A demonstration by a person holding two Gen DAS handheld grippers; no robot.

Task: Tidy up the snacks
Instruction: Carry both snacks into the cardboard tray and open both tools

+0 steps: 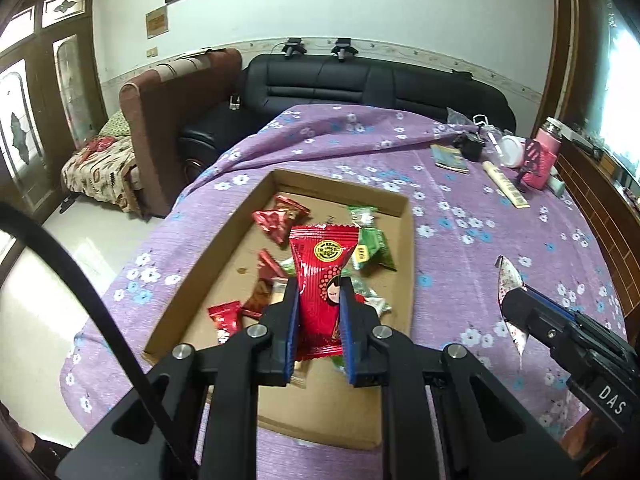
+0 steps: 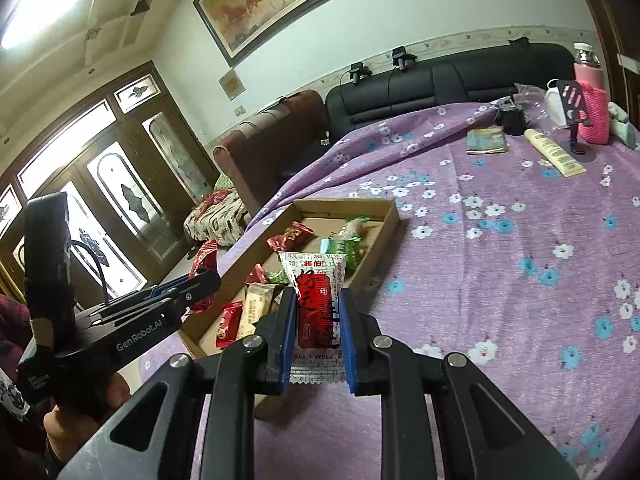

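Note:
My left gripper [image 1: 319, 294] is shut on a red snack packet [image 1: 322, 276] with a cartoon girl and holds it above the shallow cardboard tray [image 1: 412, 240]. The tray holds several red and green snack packets [image 1: 280, 220]. My right gripper [image 2: 319, 300] is shut on a white and red snack packet [image 2: 318, 304], held above the tablecloth just right of the tray [image 2: 380, 240]. The right gripper with its packet also shows in the left wrist view [image 1: 516, 300]. The left gripper shows in the right wrist view [image 2: 200, 284] at the tray's left side.
The table wears a purple flowered cloth [image 1: 500, 240]. At its far right stand a pink bottle [image 1: 546, 152], a phone stand [image 2: 576, 116], a cream tube [image 2: 554, 152], a booklet [image 2: 486, 140] and a black object [image 2: 512, 118]. A black sofa [image 1: 360, 80] and brown armchair [image 1: 168, 120] stand behind.

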